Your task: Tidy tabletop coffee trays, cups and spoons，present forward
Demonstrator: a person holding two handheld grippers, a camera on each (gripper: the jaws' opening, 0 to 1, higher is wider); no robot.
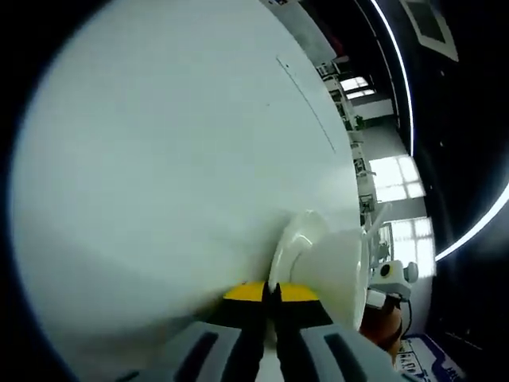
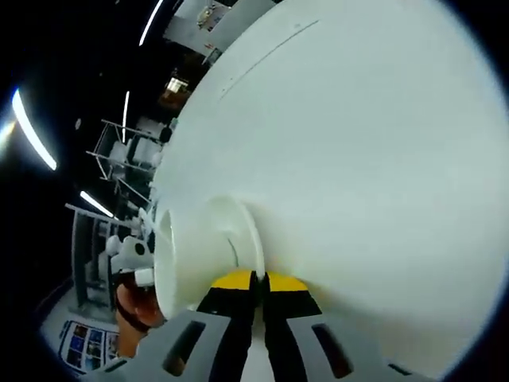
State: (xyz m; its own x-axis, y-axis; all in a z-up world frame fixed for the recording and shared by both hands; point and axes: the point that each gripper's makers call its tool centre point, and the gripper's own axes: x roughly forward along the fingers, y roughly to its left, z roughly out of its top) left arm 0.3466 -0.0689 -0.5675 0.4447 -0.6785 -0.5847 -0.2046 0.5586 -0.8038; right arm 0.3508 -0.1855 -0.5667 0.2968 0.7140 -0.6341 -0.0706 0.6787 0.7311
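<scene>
A white saucer (image 1: 291, 243) carries a white cup (image 1: 338, 274), and both look tipped on their side because the view is rolled. My left gripper (image 1: 274, 296) has its yellow-tipped jaws shut on the saucer's near rim. In the right gripper view the same saucer (image 2: 242, 235) and cup (image 2: 187, 259) sit just above my right gripper (image 2: 259, 280), which is shut on the opposite rim. Beyond the cup each view catches the other gripper: the right one (image 1: 391, 274), the left one (image 2: 131, 259). A thin white piece (image 1: 379, 216) sticks out past the cup; I cannot tell what it is.
The white tabletop (image 1: 159, 175) spreads wide behind the saucer, also seen in the right gripper view (image 2: 374, 143). A person's hand (image 2: 135, 314) holds the left gripper. Beyond the table edge are a dark ceiling with light strips (image 1: 477, 227), windows and shelving (image 2: 119, 155).
</scene>
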